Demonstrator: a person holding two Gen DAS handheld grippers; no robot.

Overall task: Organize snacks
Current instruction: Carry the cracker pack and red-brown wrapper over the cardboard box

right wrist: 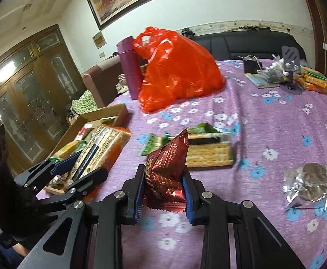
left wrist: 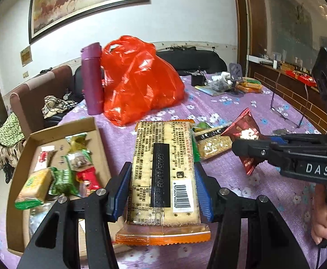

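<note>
Now the left gripper (left wrist: 163, 186) has its fingers clamped across a stiff, brittle cracker pack (left wrist: 163, 174) beside the cardboard box (left wrist: 96, 132), while the right gripper (right wrist: 163, 192) pinches a light, crinkly red pouch (right wrist: 166, 168) above the bench (right wrist: 264, 116), best held by its flat sides.

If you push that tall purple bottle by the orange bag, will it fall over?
Probably. The purple bottle stands upright, tall and narrow, so a push near its top would likely tip it. Being round, it might then roll on the tablecloth. The orange bag beside it could stop a fall that way.
</note>
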